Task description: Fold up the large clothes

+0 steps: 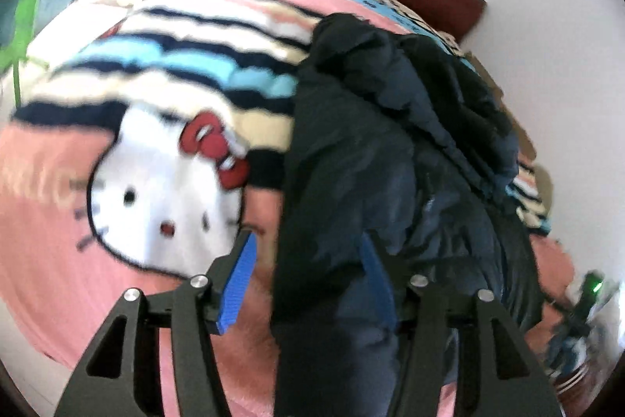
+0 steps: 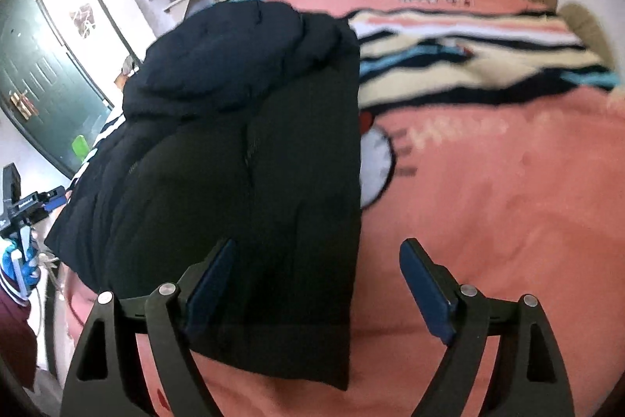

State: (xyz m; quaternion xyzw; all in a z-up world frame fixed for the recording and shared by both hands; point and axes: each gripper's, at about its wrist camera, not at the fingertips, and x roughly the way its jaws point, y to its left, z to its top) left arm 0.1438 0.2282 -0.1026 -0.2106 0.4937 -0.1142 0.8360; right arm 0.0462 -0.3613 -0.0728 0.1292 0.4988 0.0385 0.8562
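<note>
- The dark coat (image 2: 242,143) lies on the pink blanket (image 2: 488,202), on the left part of the bed. It looks folded into a long strip with a straight right edge.
- Your right gripper (image 2: 316,288) has its jaws spread wide. The near end of the coat lies between them, but they are not pinching it.
- Your left gripper (image 1: 308,284) also has its jaws spread. Coat cloth sits between them, loose.
- So one fold looks done. I think you still need to fold it shorter.
- The sleeves are hidden. The pictures are blurry, and the near hem is partly behind the fingers.
</note>
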